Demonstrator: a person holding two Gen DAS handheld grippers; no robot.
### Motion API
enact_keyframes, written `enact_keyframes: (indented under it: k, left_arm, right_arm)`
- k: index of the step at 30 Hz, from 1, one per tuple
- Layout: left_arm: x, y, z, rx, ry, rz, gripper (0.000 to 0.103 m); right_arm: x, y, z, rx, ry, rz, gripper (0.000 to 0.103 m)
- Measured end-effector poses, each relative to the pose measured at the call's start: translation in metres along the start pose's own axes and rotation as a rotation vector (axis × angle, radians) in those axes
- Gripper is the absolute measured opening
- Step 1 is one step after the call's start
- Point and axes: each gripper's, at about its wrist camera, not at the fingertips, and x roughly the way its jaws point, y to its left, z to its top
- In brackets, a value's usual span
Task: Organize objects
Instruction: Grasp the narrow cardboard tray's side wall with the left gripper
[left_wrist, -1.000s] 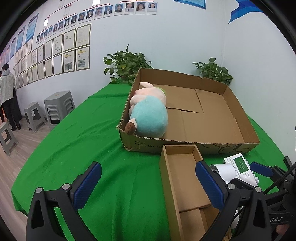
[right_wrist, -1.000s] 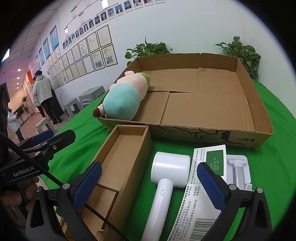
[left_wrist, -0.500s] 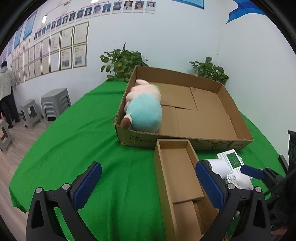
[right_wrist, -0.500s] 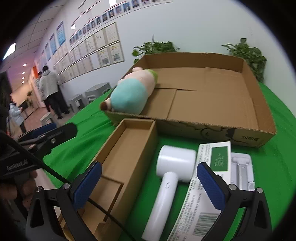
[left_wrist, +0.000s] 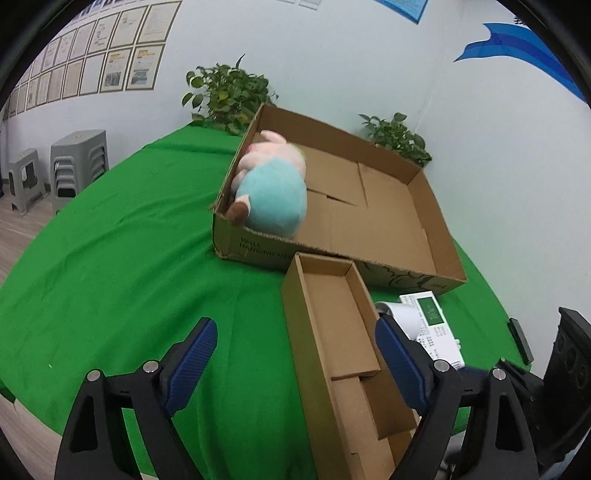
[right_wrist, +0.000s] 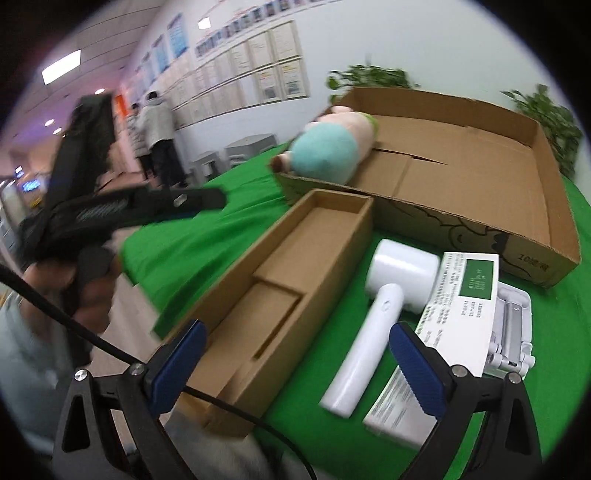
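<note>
Now, left gripper (left_wrist: 295, 356): tilted down over the green desk (left_wrist: 110, 266), blue fingers (left_wrist: 192, 354) closing, straddling the narrow box (left_wrist: 332, 332) without touching it.
Right gripper (right_wrist: 295, 363): angled down, fingers released wide; the white dryer's handle lies between them, untouched.
Left hand (right_wrist: 92, 280): blurred, wrapped round its gripper's grip.
Boxes: two — one big cardboard tray (left_wrist: 391, 218), one narrow box just in front of it.
Plush toy (left_wrist: 271, 192): one, lying in the tray's left corner.
White dryer (right_wrist: 376, 310): one, on the desk right of the narrow box.
Labelled carton (right_wrist: 454, 325): one, just beside the dryer.
Plants: two, behind the tray.
</note>
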Motion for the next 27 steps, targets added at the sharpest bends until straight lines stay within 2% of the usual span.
enact_keyframes:
  k: [4, 6, 9, 10, 13, 15, 17, 20, 21, 22, 23, 25, 27]
  left_arm:
    - [-0.002, -0.007, 0.003, 0.047, 0.026, -0.012, 0.087]
    - [0.005, -0.011, 0.000, 0.057, 0.053, -0.025, 0.086]
    - [0.025, -0.016, -0.008, 0.071, 0.126, -0.032, 0.086]
    - [0.030, -0.017, -0.011, 0.075, 0.144, -0.031, 0.083]
    - [0.049, -0.017, -0.022, 0.071, 0.217, -0.042, 0.070]
    - [0.055, -0.017, -0.029, 0.074, 0.246, -0.035, 0.065]
    - [0.057, -0.015, -0.035, 0.073, 0.258, -0.038, 0.059]
    - [0.059, -0.015, -0.044, 0.069, 0.274, -0.045, 0.049]
    - [0.060, -0.015, -0.047, 0.073, 0.282, -0.042, 0.042]
    - [0.061, -0.015, -0.049, 0.076, 0.286, -0.039, 0.039]
    - [0.061, -0.016, -0.051, 0.077, 0.288, -0.043, 0.038]
    - [0.061, -0.020, -0.054, 0.084, 0.291, -0.055, 0.027]
    - [0.059, -0.023, -0.056, 0.103, 0.281, -0.040, 0.024]
  right_arm:
    - [-0.030, 0.022, -0.006, -0.053, 0.009, 0.223, 0.099]
    - [-0.035, 0.030, -0.005, -0.078, 0.016, 0.282, 0.099]
    - [-0.025, 0.027, 0.001, -0.084, 0.026, 0.228, 0.099]
    - [-0.015, 0.019, 0.003, -0.063, 0.046, 0.198, 0.099]
    - [0.012, -0.001, 0.010, 0.003, 0.088, 0.183, 0.099]
    - [0.032, -0.009, 0.012, 0.036, 0.133, 0.129, 0.096]
    - [0.047, -0.015, 0.010, 0.073, 0.178, 0.090, 0.077]
    - [0.053, -0.013, 0.008, 0.086, 0.178, 0.034, 0.068]
    - [0.053, -0.010, 0.006, 0.077, 0.174, 0.001, 0.065]
    - [0.054, -0.007, 0.005, 0.073, 0.172, -0.024, 0.058]
    - [0.055, -0.005, 0.004, 0.076, 0.175, -0.037, 0.056]
    - [0.058, -0.004, 0.004, 0.103, 0.183, -0.063, 0.053]
    - [0.058, 0.001, 0.003, 0.115, 0.181, -0.092, 0.044]
